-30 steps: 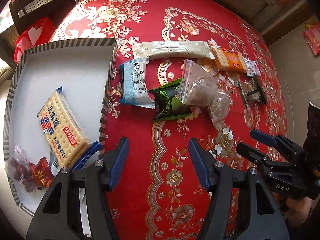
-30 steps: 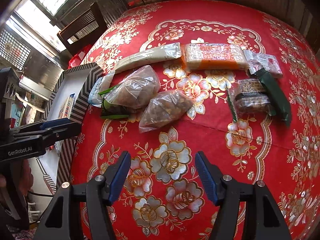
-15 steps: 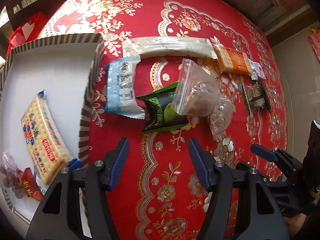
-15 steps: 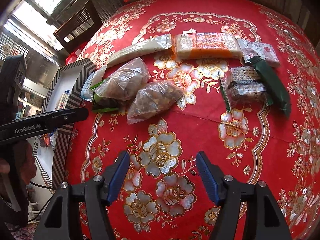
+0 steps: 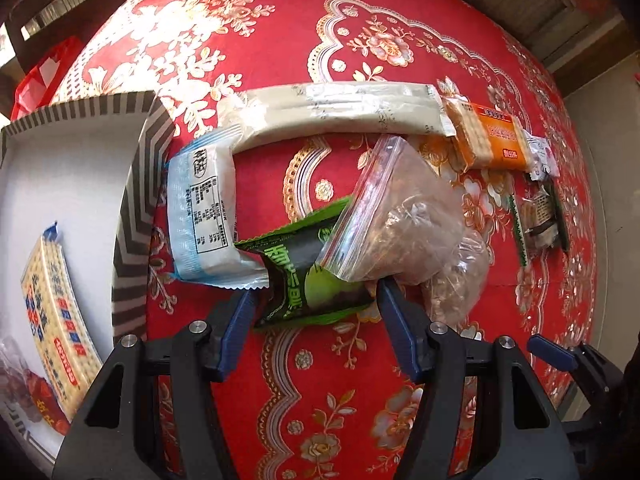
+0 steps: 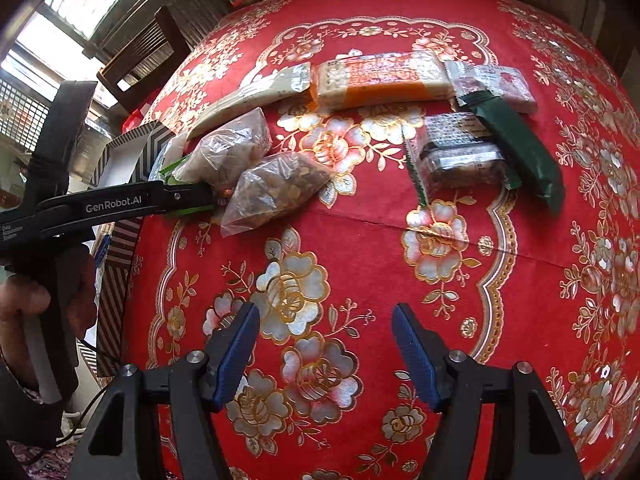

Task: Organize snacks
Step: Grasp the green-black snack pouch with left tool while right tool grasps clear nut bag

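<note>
The left gripper (image 5: 316, 312) stands with jaws apart, straddling the green snack packet (image 5: 308, 276) on the red worktop (image 5: 360, 400), pads not yet pressing; this looks like the pick-up step; next it likely must close on the packet without snagging the clear bag (image 5: 400, 216) overlapping it, then carry it to the striped box (image 5: 132, 208); the right gripper (image 6: 324, 344) hovers open and empty.

Light: bright daylight from the window (image 6: 60, 28), blown out white.
Glare: sheen on the clear snack bags (image 6: 276, 190) and the red tablecloth (image 6: 360, 248).
Distortion: strong fisheye bulge, dark corners.
Focus: mostly sharp; edges slightly soft.
</note>
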`<state>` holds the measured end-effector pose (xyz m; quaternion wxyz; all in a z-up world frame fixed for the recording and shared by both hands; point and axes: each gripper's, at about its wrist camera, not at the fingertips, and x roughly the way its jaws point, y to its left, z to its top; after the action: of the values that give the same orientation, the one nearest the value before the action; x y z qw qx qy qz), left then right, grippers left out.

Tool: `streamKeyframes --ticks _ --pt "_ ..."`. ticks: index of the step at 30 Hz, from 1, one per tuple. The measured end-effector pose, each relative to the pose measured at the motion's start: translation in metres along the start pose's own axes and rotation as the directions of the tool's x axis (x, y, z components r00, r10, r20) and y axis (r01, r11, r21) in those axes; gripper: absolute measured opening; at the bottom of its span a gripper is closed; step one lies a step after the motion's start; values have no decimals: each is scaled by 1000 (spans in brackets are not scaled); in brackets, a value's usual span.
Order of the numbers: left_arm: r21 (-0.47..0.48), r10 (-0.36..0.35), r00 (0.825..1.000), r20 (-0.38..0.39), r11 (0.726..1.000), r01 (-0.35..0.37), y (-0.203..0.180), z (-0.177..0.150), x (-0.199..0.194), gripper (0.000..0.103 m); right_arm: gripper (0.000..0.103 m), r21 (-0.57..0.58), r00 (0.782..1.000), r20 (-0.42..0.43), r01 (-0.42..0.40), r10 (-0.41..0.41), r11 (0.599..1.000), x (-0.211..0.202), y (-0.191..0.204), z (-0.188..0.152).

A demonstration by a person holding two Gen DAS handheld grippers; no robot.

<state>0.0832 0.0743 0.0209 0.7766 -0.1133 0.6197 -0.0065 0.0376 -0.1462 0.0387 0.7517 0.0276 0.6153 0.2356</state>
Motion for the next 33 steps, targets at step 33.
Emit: streamKeyframes --ticks 33 --pt "50 -19 998 56 999 16 23 -58 -52 32 70 -441 992 116 103 -58 891 57 85 79"
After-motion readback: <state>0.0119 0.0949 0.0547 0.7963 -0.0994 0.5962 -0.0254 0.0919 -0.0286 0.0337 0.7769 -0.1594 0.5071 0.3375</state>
